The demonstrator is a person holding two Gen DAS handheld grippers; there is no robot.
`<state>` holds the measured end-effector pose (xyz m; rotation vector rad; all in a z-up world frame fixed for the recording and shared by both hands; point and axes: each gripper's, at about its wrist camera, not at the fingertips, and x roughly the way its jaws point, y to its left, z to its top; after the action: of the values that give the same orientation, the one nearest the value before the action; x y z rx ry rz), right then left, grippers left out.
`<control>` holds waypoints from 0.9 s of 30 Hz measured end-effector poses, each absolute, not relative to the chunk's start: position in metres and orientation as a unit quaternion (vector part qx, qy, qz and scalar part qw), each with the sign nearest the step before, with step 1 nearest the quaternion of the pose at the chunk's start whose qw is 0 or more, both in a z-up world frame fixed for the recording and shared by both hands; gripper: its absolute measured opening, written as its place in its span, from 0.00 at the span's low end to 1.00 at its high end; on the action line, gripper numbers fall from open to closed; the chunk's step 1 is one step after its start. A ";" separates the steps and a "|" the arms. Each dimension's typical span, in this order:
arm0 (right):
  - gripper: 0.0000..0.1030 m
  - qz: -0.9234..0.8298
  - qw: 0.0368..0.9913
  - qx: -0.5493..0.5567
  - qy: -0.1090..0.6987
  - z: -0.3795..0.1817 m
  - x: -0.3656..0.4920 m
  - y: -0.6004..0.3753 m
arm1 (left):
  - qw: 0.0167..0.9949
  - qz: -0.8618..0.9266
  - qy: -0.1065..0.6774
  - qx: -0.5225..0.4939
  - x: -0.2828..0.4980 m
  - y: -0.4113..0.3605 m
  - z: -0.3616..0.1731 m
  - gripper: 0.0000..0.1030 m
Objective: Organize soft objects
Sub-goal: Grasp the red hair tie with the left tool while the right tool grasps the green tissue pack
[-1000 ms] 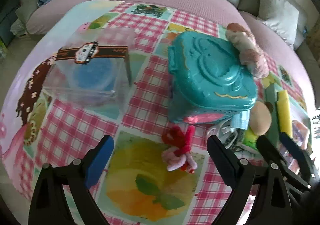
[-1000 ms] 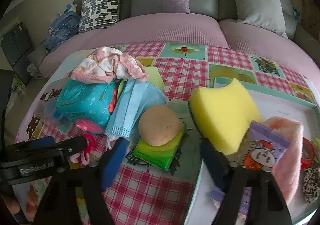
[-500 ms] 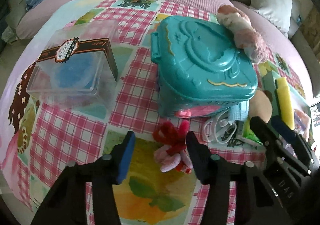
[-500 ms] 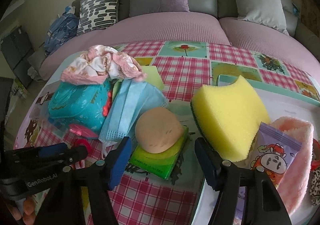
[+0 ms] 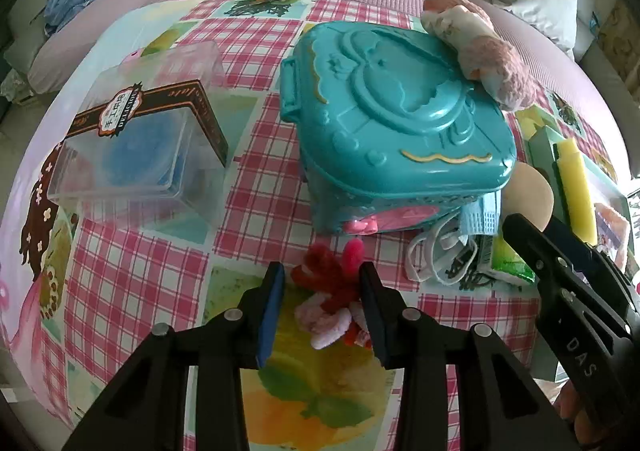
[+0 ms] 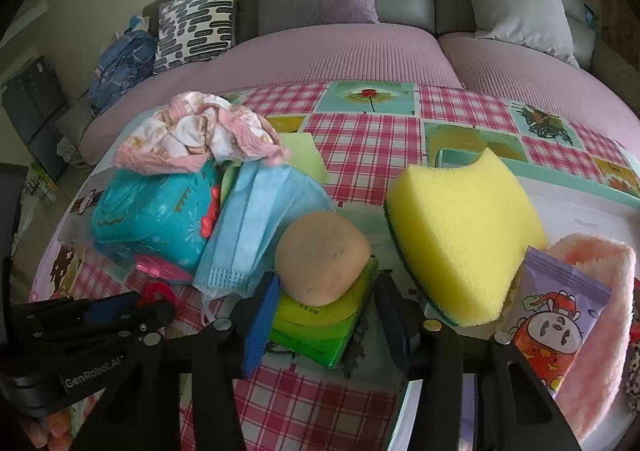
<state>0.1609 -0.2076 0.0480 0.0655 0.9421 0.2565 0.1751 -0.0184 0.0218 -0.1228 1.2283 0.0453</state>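
Lying between the left jaws: red-pink pipe-cleaner toy [image 5: 334,297].

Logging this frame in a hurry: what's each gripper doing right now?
Left gripper: open, jaws on either side of the red-and-pink fuzzy toy, not clamped.
Right gripper: open, jaws flanking the green packet under the tan puff.

We hold our left gripper [image 5: 322,301] low over the desk, its jaws partly closed with a narrow gap between them, the pads [image 5: 271,309] facing inward. Our right gripper [image 6: 324,321] sits to its right, also low, its jaws set a little wider apart. In the left wrist view the right gripper reaches in from the near right, with our fingertips [image 5: 576,409] showing behind it.
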 end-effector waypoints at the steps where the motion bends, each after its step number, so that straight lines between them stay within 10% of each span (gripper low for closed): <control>1: 0.43 0.125 0.883 0.031 0.452 0.049 0.161 -0.208 | 0.815 0.021 0.576 -0.057 0.176 -0.019 0.022 0.38; 21: 0.37 0.117 0.880 0.016 0.460 0.049 0.161 -0.208 | 0.817 0.028 0.574 -0.047 0.173 -0.015 0.022 0.35; 27: 0.55 0.109 0.880 -0.002 0.462 0.048 0.160 -0.200 | 0.817 0.027 0.574 -0.047 0.173 -0.014 0.022 0.35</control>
<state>0.1596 -0.2004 0.0481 -0.0037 0.9629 0.2274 0.1731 -0.0144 0.0223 -0.1010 1.2243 0.0578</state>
